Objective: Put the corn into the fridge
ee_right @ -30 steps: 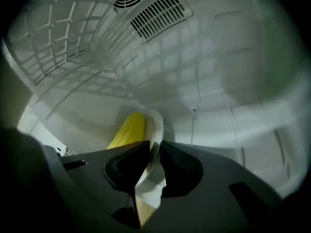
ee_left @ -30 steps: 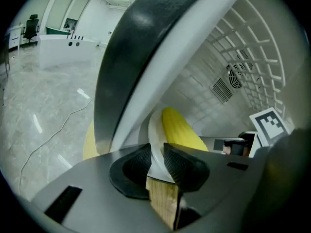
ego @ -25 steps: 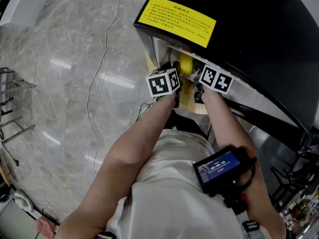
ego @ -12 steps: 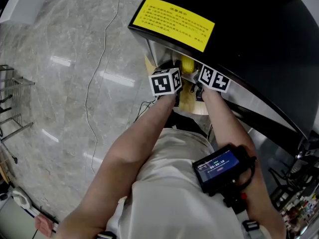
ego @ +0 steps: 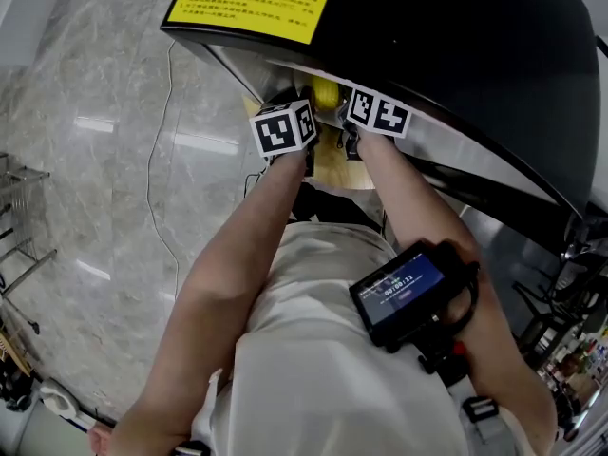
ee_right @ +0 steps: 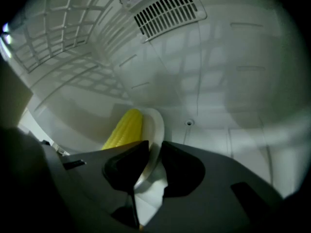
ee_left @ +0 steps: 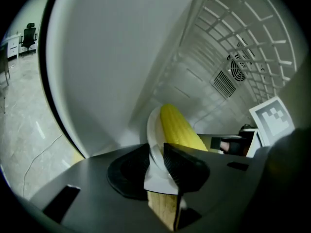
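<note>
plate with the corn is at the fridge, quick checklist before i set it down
1. Grip of the left gripper on the plate rim: ok, jaws clamped on it.
2. Grip of the right gripper on the opposite rim: ok, clamped.
3. The corn resting on the plate: ok.
4. Plate inside the fridge: ok, white inner walls all around it.
5. The wire shelf clear of the corn: ok, well apart.
6. Landing spot under the plate free: cannot tell, the grippers hide it.
</note>
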The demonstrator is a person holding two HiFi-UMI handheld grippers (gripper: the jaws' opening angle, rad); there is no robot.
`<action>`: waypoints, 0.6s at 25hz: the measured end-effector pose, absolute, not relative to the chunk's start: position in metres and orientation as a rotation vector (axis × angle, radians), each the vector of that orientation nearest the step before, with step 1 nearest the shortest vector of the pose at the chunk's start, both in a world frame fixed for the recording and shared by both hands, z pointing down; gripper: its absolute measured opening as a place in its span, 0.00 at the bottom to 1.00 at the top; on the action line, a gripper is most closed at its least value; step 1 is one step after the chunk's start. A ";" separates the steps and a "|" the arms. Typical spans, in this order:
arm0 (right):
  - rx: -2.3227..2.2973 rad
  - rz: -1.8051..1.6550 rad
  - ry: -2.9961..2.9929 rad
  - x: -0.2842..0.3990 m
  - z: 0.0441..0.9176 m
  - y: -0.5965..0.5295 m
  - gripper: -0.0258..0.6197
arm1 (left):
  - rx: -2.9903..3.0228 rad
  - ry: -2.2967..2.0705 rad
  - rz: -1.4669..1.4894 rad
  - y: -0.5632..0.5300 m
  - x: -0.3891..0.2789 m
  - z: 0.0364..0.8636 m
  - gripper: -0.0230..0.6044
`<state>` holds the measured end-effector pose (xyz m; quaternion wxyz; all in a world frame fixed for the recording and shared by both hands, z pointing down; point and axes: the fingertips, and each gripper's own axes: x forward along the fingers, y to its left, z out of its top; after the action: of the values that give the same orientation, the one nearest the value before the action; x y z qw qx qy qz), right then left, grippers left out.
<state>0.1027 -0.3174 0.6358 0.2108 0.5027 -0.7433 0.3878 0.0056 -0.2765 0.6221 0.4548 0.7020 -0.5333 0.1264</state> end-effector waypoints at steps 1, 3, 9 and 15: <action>1.403 1.074 -2.058 0.103 0.633 -0.317 0.14 | 1.730 -1.320 0.310 -0.277 0.005 0.622 0.16; 1.416 1.068 -2.041 0.103 0.627 -0.316 0.14 | 1.724 -1.335 0.308 -0.276 0.003 0.619 0.17; 1.463 1.107 -2.031 0.108 0.629 -0.314 0.14 | 1.734 -1.385 0.306 -0.275 0.001 0.614 0.17; 1.480 1.064 -2.063 0.109 0.617 -0.313 0.14 | 1.781 -1.387 0.292 -0.270 -0.001 0.610 0.25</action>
<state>0.1092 -0.3134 0.6168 0.1933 0.5274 -0.7353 0.3793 -0.0012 -0.2702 0.6099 0.4191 0.7104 -0.5533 0.1164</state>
